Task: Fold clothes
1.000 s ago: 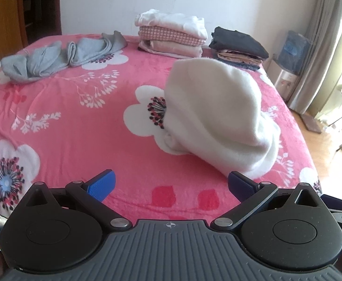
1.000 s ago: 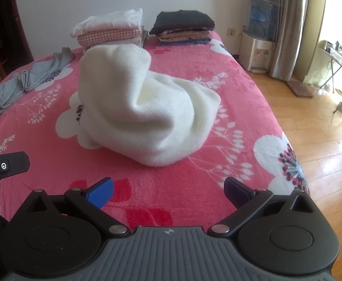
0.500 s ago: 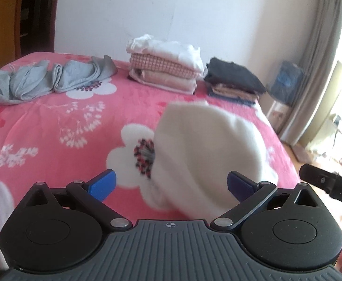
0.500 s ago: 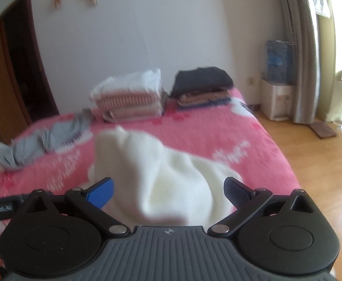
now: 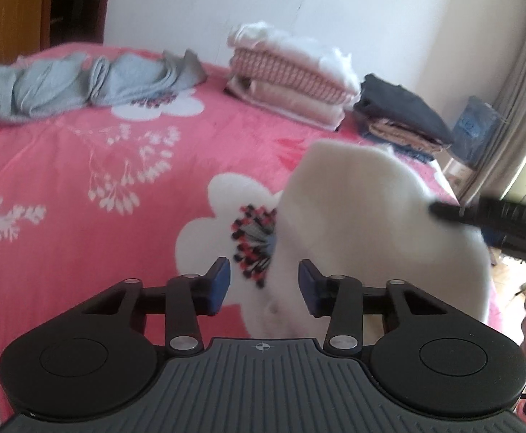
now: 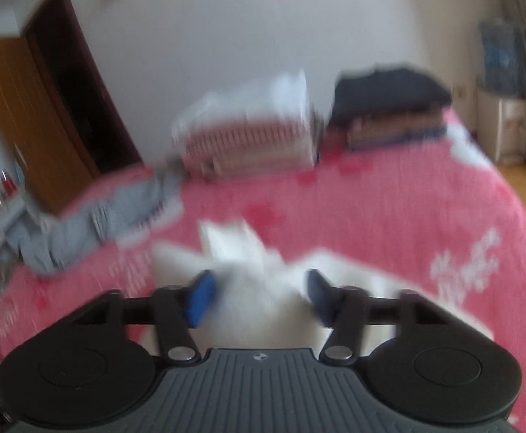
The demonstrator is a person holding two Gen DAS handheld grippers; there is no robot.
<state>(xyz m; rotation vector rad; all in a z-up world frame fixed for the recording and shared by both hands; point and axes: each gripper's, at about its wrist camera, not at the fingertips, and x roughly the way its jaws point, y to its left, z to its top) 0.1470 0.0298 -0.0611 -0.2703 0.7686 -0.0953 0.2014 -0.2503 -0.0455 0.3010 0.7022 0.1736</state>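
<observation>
A white fluffy garment (image 5: 363, 223) lies bunched on the pink flowered bed (image 5: 82, 187). My left gripper (image 5: 264, 288) is partly open, its blue pads on either side of the garment's near left edge. My right gripper (image 6: 259, 296) is also partly open, with the garment (image 6: 248, 288) between its pads; this view is blurred. The right gripper also shows as a dark bar (image 5: 497, 216) over the garment's right side in the left wrist view.
A crumpled grey garment (image 5: 82, 83) lies at the far left of the bed. Two folded stacks stand at the back: a pale one (image 5: 291, 83) and a dark one (image 5: 403, 119). A wooden door (image 6: 28, 126) is at left, with curtains and floor at right.
Both grippers have moved forward and down onto the white garment, and their jaws have narrowed from wide open to partly closed around its fabric.
</observation>
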